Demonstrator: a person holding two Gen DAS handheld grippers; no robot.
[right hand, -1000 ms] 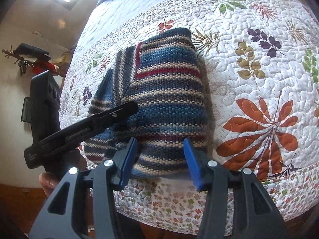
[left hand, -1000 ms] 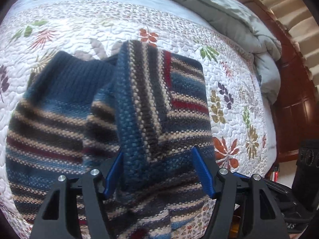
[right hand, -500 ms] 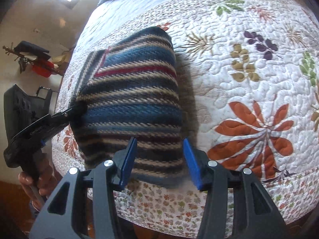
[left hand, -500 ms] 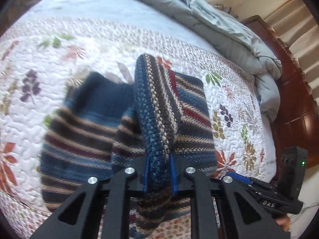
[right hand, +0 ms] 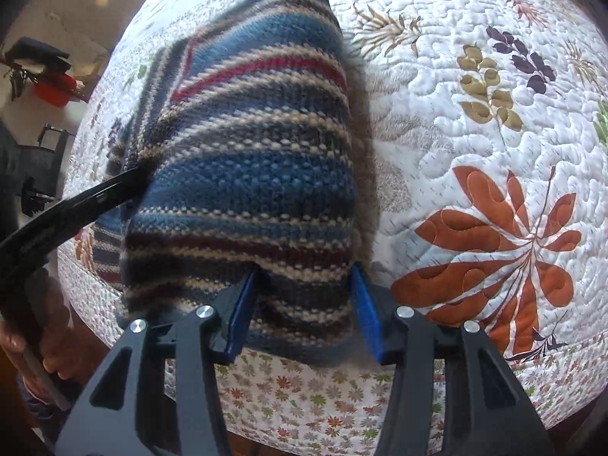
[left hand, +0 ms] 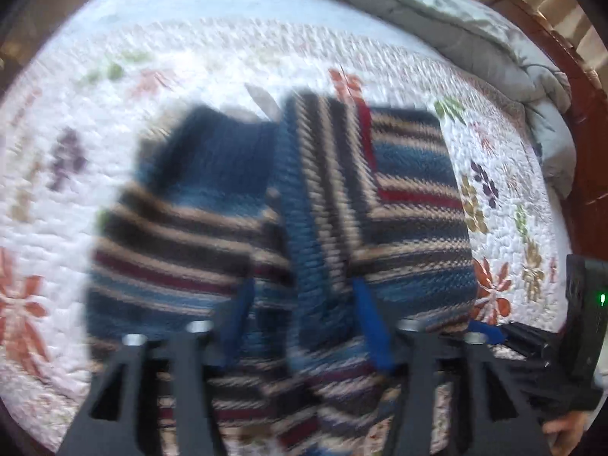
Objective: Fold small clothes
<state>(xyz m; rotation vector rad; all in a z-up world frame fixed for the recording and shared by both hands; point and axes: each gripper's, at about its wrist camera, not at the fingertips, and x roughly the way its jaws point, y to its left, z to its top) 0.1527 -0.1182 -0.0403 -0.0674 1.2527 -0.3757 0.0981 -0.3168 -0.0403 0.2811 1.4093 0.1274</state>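
A striped knit sweater (left hand: 410, 197) in blue, tan and dark red lies partly folded on the quilted bedspread (left hand: 197, 53). My left gripper (left hand: 304, 319) hovers over its middle, its jaws opening. A raised blue ridge of the knit stands between the pads, clear of both; the picture is blurred. In the right wrist view my right gripper (right hand: 304, 304) is low over the sweater (right hand: 247, 144) at its near edge. That folded edge fills the gap between its open blue pads (right hand: 239, 311). A left gripper finger (right hand: 76, 209) reaches into the sweater's left side.
A grey duvet (left hand: 475, 26) is bunched at the far side of the bed, beside dark wooden furniture (left hand: 585, 133). The bed's front edge with its small-flower border (right hand: 304, 391) drops off just under the right gripper. A person's hand (right hand: 49, 349) holds the left tool.
Half a second ago the left gripper pinched a ridge of the sweater; now its pads stand apart and the ridge sits lower. The right gripper has come down, bringing the near edge between its pads.
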